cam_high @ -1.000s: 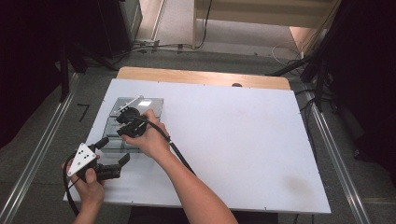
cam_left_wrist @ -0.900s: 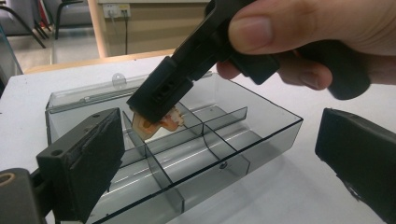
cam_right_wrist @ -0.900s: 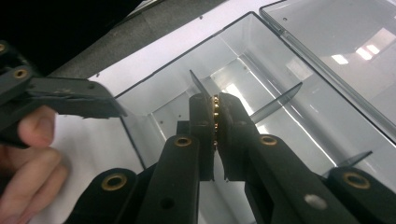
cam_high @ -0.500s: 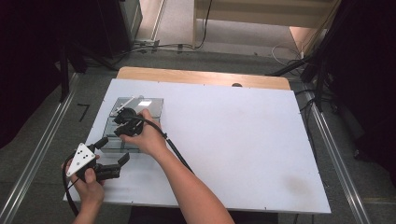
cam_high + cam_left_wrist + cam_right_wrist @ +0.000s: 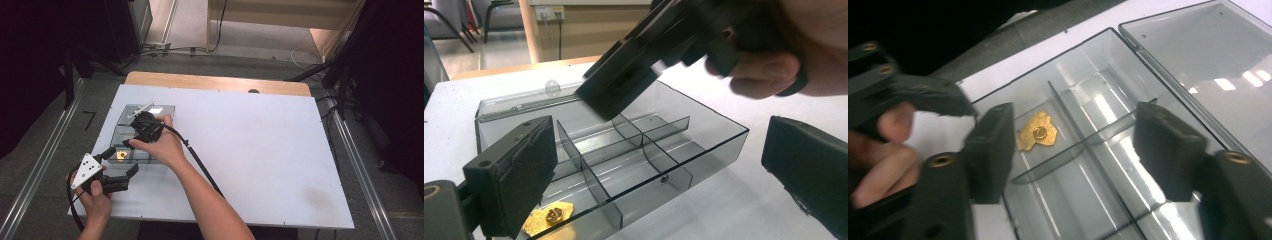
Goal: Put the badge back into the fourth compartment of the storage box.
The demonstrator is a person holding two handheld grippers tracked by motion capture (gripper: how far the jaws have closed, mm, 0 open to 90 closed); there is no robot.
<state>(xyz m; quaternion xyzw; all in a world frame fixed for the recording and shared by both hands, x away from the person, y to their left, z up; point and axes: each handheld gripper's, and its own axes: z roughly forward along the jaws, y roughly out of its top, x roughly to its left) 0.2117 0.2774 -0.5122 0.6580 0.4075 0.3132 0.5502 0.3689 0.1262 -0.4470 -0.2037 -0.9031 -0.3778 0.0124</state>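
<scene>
A gold pin (image 5: 1038, 132) lies flat on the floor of one corner compartment of a smoky clear plastic organizer box (image 5: 131, 131), the corner nearest the person. The box rests on a white worktop (image 5: 260, 150) with its lid (image 5: 1208, 55) folded back flat beside it, and thin dividers split it into compartments.

The right claw (image 5: 1073, 150) hangs over the box, above the compartments next to the one with the pin. Its jaws have just been opening and now stand spread apart, with nothing between them and neither pad touching the pin or the dividers. The right hand (image 5: 162, 145) reaches forward across the box, forearm stretched out, the claw tipped downward into the box.

The left claw (image 5: 659, 170) sits just outside the box's near corner, beside the pin's compartment. Its jaws are spread wide, holding nothing, one pad (image 5: 514, 165) close against the box wall. The left hand (image 5: 95, 197) holds it low over the worktop, aimed level at the box.
</scene>
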